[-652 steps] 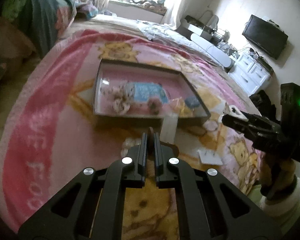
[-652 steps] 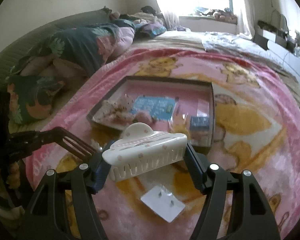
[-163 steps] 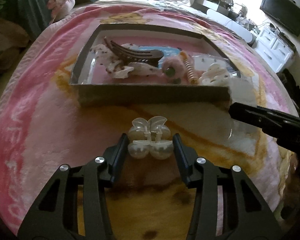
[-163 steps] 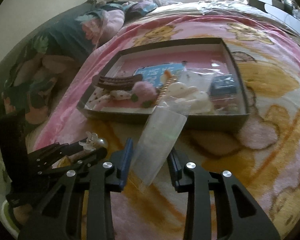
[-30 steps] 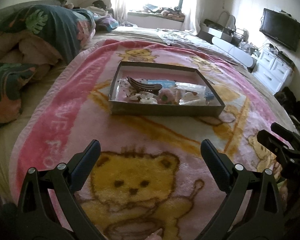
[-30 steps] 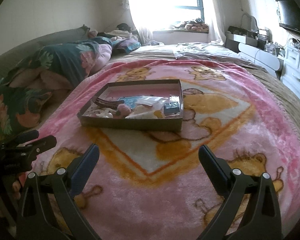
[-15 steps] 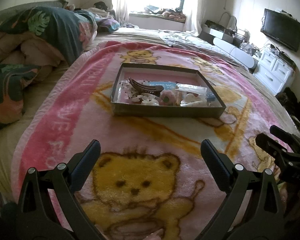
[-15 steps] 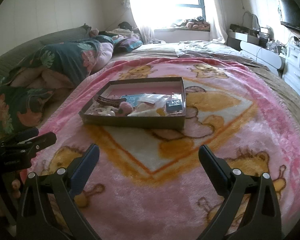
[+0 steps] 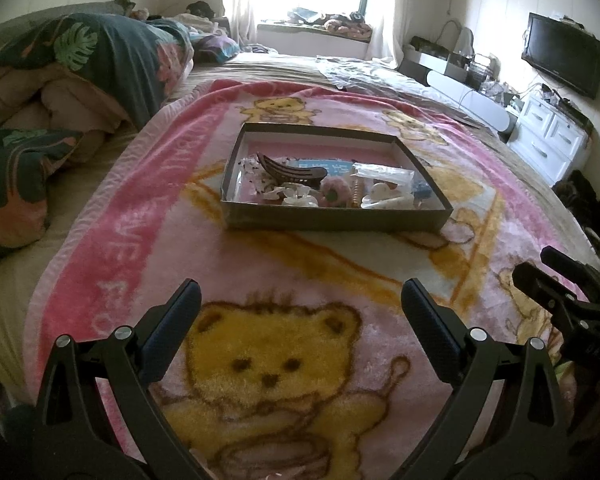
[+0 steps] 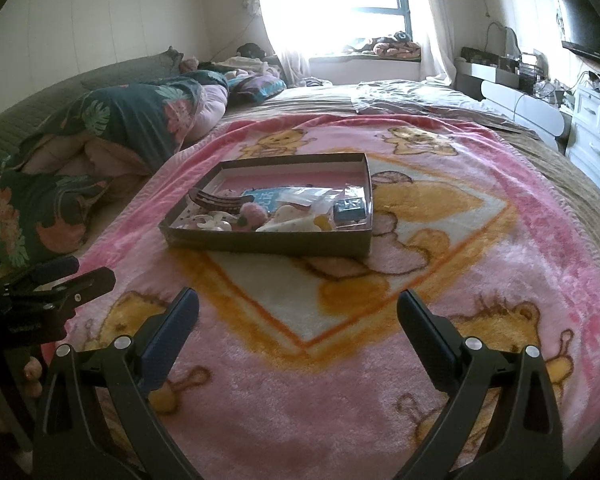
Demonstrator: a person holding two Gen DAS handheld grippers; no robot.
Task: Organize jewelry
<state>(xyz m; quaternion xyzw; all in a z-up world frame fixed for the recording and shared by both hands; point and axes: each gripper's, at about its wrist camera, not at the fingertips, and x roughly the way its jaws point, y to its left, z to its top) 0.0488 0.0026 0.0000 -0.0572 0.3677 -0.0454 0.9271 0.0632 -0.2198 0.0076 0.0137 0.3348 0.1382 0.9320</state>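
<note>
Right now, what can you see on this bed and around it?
Box: one, dark shallow cardboard, mid-blanket.
Hair claw: one, brown, left in the box.
Pom-pom: one, pink, middle of the box.
Clips: a few, white, along the box's front.
Plastic bag: one, clear, right in the box.
Blanket: one, pink with yellow bears, under the box.
Quilt: one, dark green floral, bunched at left.
TV: one, black, right wall.
Left tool: one, black, open, empty.
Right tool: one, black, open, empty.
</note>
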